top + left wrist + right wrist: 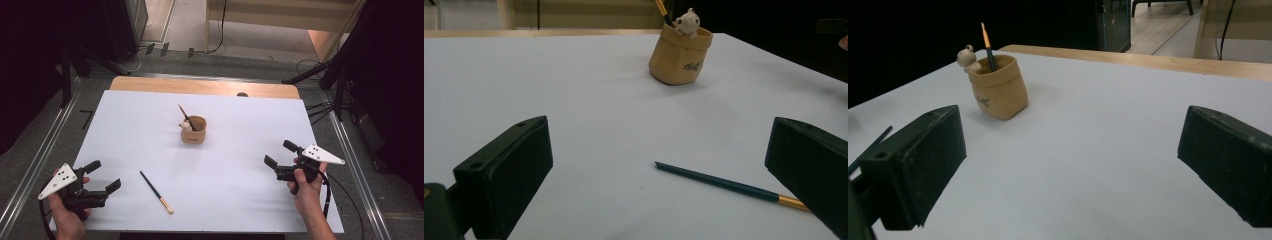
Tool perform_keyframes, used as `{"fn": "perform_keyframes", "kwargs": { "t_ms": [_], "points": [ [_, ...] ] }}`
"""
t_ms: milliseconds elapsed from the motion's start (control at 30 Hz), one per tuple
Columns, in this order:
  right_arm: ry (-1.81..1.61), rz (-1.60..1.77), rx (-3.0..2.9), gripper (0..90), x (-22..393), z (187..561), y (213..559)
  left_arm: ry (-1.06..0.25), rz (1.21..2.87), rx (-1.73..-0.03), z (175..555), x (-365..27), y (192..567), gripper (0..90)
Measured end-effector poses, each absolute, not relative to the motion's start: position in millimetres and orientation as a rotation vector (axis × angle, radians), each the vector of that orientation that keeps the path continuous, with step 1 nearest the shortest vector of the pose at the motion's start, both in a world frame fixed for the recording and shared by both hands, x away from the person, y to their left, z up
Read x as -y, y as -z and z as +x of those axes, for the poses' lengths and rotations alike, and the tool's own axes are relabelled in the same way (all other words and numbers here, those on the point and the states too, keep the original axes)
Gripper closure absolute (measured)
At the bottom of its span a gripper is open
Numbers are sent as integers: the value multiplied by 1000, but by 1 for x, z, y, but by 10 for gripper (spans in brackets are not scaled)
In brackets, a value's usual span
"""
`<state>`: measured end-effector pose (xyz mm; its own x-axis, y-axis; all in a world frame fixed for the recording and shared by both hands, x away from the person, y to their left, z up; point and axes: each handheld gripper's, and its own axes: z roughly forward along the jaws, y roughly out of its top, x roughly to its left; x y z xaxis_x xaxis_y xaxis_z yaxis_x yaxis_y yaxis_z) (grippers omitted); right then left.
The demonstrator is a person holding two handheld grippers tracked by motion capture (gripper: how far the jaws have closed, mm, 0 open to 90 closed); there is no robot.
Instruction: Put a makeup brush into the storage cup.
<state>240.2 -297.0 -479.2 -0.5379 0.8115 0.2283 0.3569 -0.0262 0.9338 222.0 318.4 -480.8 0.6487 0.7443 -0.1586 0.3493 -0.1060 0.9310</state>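
Note:
A tan pen holder with a small bear figure on its rim stands mid-table, holding one dark brush. The same holder appears far ahead in the left gripper view and as the holder at the upper left of the right gripper view. A second dark brush with a gold ferrule lies flat on the white sheet, front left of centre. My left gripper is open at the front left, the loose brush lying ahead between its jaws. My right gripper is open and empty at the right.
The white sheet covers most of the table, with a wooden strip bare along the far edge. Dark stands and cables line the floor on both sides, and metal rails run beside the table.

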Motion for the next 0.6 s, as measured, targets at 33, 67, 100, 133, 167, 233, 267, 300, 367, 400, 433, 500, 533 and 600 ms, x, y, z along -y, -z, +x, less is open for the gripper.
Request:
{"fn": "perform_keyframes", "kwargs": {
  "t_ms": [33,67,100,133,167,233,267,300,367,400,433,500,533,600],
  "points": [
    [-1587,1228,-1864,0,300,238,480,-424,1703,-895,222,-318,481,0],
    [-1583,1229,-1863,0,303,236,481,-423,1702,-895,222,-319,481,0],
    [-1577,1233,-1859,0,306,233,482,-424,1703,-895,221,-319,481,0],
    [-1571,1229,-1858,0,308,232,483,-426,1704,-893,221,-319,481,0],
    [-1568,1240,-1854,0,310,230,483,-429,1701,-893,221,-319,481,0],
    [-1563,1245,-1841,0,316,225,485,-429,1701,-896,220,-319,480,0],
    [-1565,1248,-1836,0,318,223,485,-429,1703,-896,220,-319,480,0],
    [-1561,1249,-1829,0,321,222,486,-430,1700,-895,220,-318,481,0],
    [-1560,1261,-1819,0,325,219,487,-431,1706,-900,219,-318,480,0],
    [-1555,1266,-1811,0,328,217,487,-430,1704,-898,219,-318,480,0],
    [-1555,1269,-1808,0,330,216,487,-431,1706,-900,219,-319,480,0],
    [-1550,1278,-1796,0,335,212,487,-432,1706,-900,219,-319,480,0],
    [-1550,1283,-1789,0,336,211,487,-430,1704,-899,219,-319,480,0],
    [-1546,1290,-1781,0,341,207,488,-429,1703,-901,220,-319,480,0]
  ]
}}
